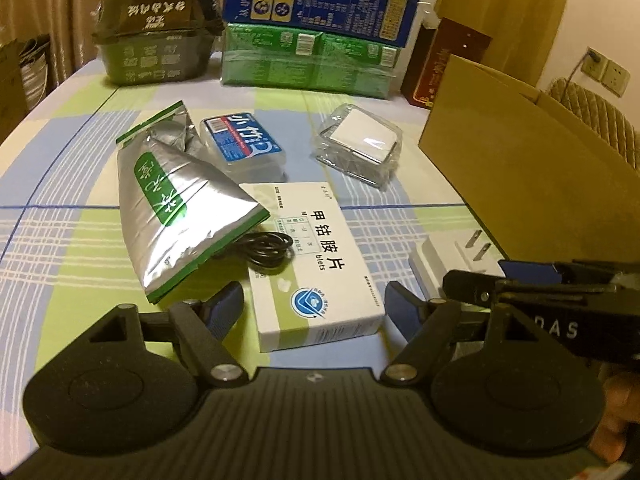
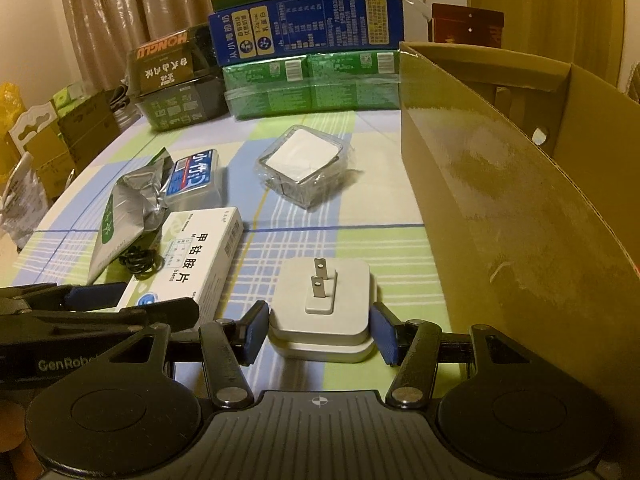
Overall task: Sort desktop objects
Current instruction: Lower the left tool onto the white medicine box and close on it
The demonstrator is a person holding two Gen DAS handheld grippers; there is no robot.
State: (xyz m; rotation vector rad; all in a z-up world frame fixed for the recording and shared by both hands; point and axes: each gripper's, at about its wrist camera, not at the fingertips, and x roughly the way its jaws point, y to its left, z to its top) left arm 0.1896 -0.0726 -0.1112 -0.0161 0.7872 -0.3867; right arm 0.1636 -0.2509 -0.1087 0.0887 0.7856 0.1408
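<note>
A white medicine box point(image 1: 316, 264) lies on the checked tablecloth. Its near end sits between the fingers of my left gripper point(image 1: 316, 308), which is open with a gap on both sides. A black coiled cable point(image 1: 268, 252) rests on the box's far left corner, against a silver tea pouch point(image 1: 176, 208). In the right wrist view a white plug adapter point(image 2: 324, 308) lies prongs up on the table. My right gripper point(image 2: 320, 332) is shut on it, with both blue pads against its sides. The open brown cardboard box point(image 2: 520, 200) stands just to the right.
A clear box with a blue label point(image 1: 244, 144) and a clear plastic case holding something white point(image 1: 360, 144) lie further back. Stacked green and blue cartons point(image 1: 316, 28) and a dark food tub point(image 1: 156, 28) line the far edge. The left gripper point(image 2: 100, 304) shows beside the right one.
</note>
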